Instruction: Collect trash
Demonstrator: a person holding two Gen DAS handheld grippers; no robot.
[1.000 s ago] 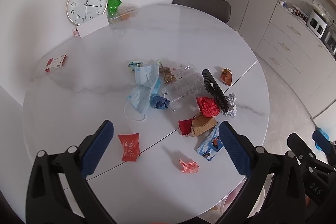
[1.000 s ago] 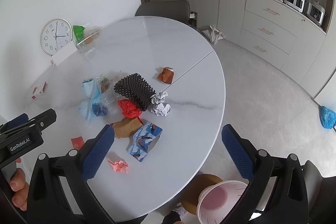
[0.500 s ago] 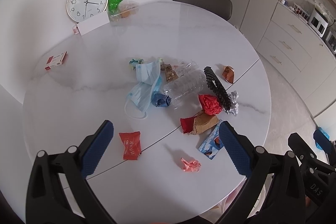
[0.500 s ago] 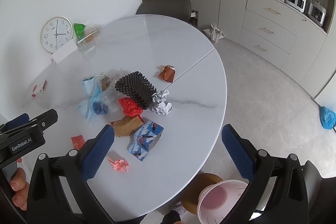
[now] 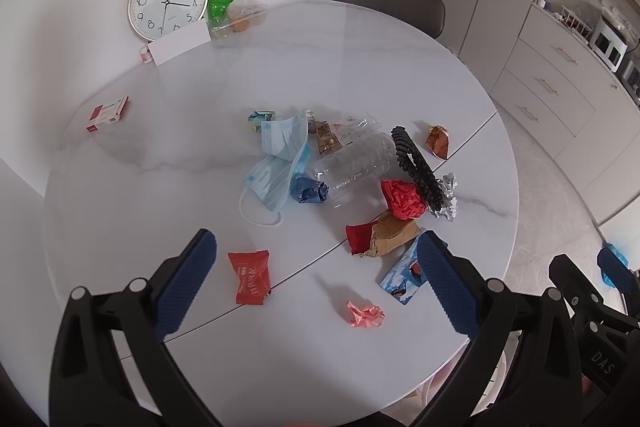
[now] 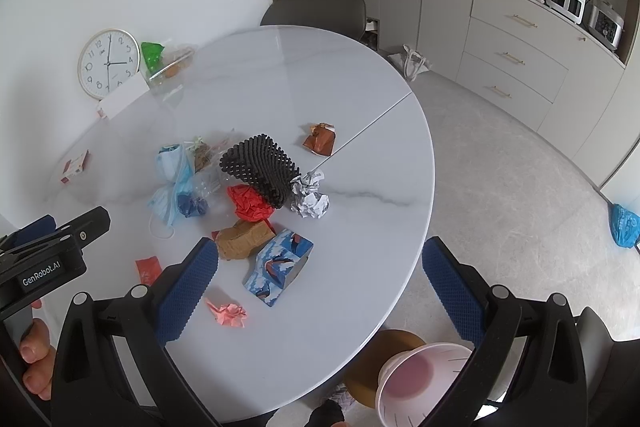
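Over the last second both cameras have eased slightly toward the litter, which now sits a little lower and nearer in each view; nothing on the worktop (image 5: 168, 155) itself has shifted.

Left wrist view: the left gripper (image 5: 316, 279) hangs above the near edge with its jaws spread wide and empty. Between the jaws, just ahead, lie a red snack wrapper (image 5: 250, 277) toward the left jaw and a crumpled pink paper (image 5: 365, 315) toward the right jaw. Farther ahead are a blue face mask (image 5: 280, 159), a clear plastic bottle (image 5: 356, 163), a red crumpled paper (image 5: 404, 199) and a black mesh sleeve (image 5: 418, 169). The step in hand looks like a first pick. I would take the wrapper, since it lies alone, dropping straight down so that one jaw lands on each side, and closing low because it is flat.

Right wrist view: the right gripper (image 6: 316, 279) is likewise wide open and holds nothing. The pink paper (image 6: 228, 313) lies just ahead of its left jaw, a blue patterned carton (image 6: 280, 267) between the jaws. A pink bin (image 6: 420, 383) stands on the floor below the right jaw, beyond the worktop edge; lift clear before swinging there.
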